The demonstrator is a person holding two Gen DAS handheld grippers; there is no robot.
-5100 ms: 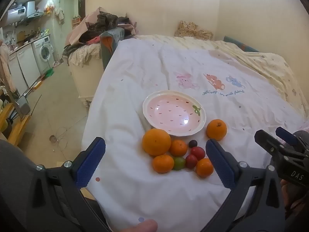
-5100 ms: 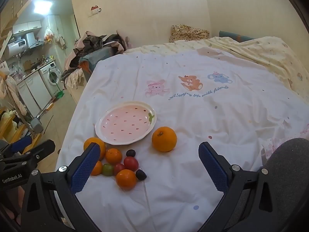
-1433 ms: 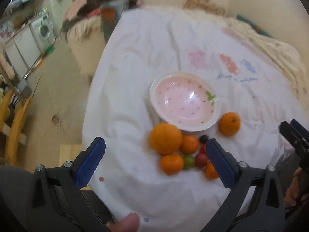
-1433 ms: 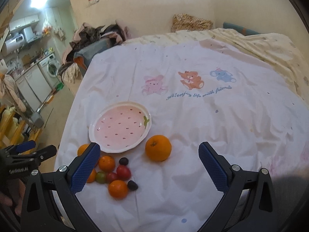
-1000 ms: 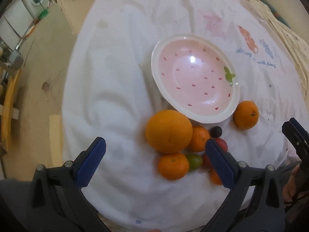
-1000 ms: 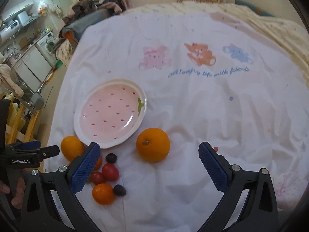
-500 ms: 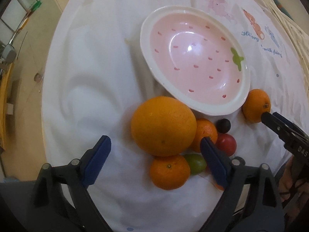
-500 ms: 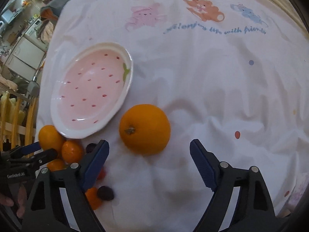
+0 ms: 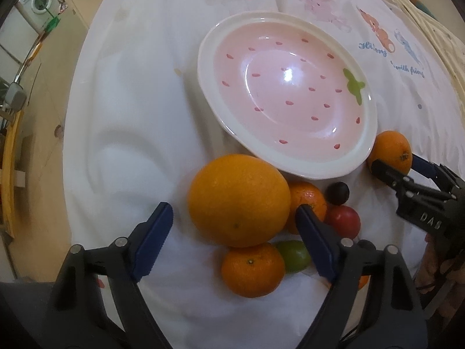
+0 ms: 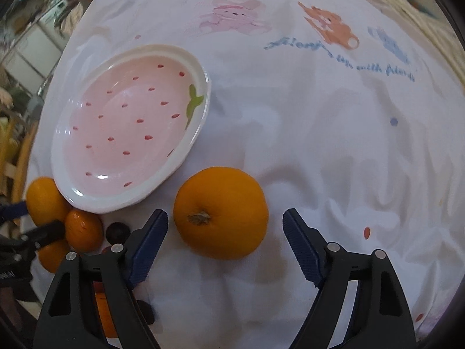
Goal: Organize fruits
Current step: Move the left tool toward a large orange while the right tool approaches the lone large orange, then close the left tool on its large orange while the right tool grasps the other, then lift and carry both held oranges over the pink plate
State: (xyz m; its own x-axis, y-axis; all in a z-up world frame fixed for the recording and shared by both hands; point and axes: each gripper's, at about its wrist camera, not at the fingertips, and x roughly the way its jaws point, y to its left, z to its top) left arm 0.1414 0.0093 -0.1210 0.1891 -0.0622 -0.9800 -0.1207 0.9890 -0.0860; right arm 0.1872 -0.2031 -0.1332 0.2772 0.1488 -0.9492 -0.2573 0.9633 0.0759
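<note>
You've dropped both tongs over oranges, left tongs [image 9: 234, 219] and right tongs [image 10: 225, 226] closing, not yet gripping; squeeze, then lift to the plate [image 9: 290, 168].

Both wrist cameras look steeply down from close above the bed [image 9: 139, 122], the left over the fruit cluster, the right farther right, sharing the pink plate [image 9: 334, 168] [image 10: 162, 180].

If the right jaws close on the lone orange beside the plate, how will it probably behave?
The lone orange is round and lies free on soft, wrinkled white bedding, so a one-sided nudge would likely roll it. Its skin looks firm, so it should probably take a squeeze. The right gripper is closing around it, pads not yet touching.
</note>
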